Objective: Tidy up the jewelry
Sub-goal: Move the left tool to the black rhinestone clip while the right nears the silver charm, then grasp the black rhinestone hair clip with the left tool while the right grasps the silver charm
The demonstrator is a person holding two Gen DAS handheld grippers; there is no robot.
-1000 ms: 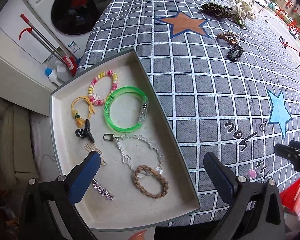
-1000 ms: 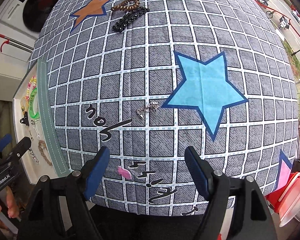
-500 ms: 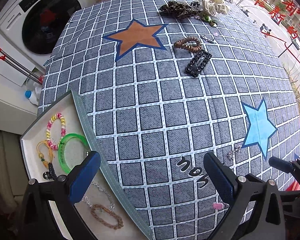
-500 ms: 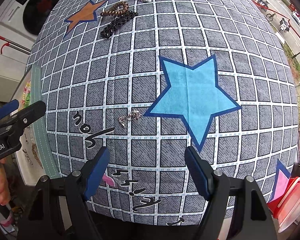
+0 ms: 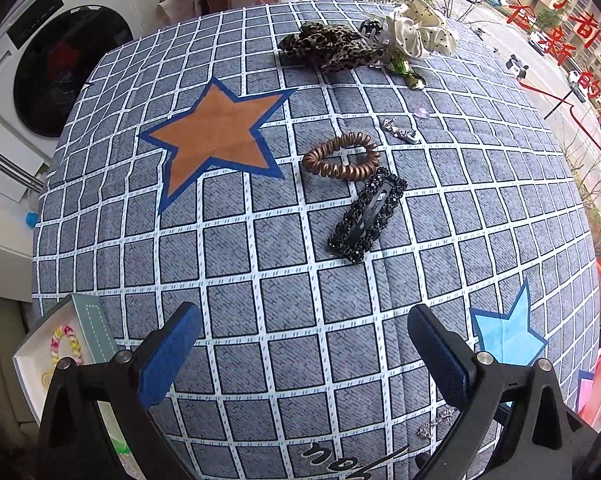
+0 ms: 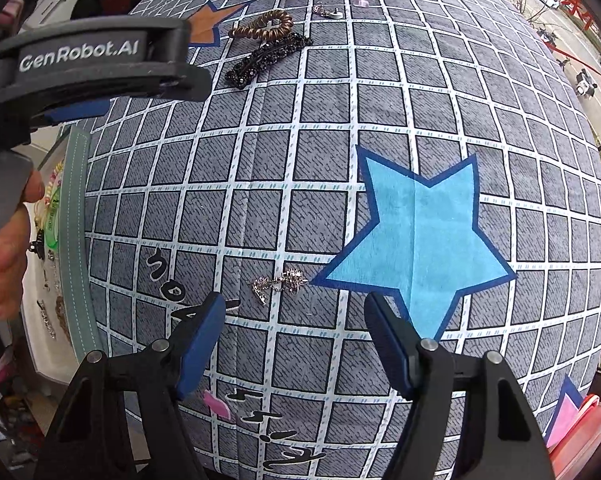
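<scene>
Both claws are spread apart and hold nothing: the left gripper (image 5: 300, 354) hangs at the bottom of its frame over bare checked cloth (image 5: 260, 280), and the right gripper (image 6: 294, 340) sits low in its frame just short of a small silver charm (image 6: 280, 282) lying beside the blue star's (image 6: 420, 236) left point. By my reading the sorting is partly done. At the left edge of the right view the tray (image 6: 74, 240) already holds several pieces, a green bangle and some chains among them, and its corner with a pastel bead bracelet (image 5: 64, 344) shows at lower left of the left view. Still loose on the cloth, going farther up the frame, are a pink bit (image 6: 216, 404), the black clip (image 5: 366, 216), the brown coil tie (image 5: 340, 156), a small silver piece (image 5: 400, 132), and at the far top the leopard scrunchie (image 5: 332, 50) and white scrunchie (image 5: 416, 36). The charm looks the likeliest next pick.
</scene>
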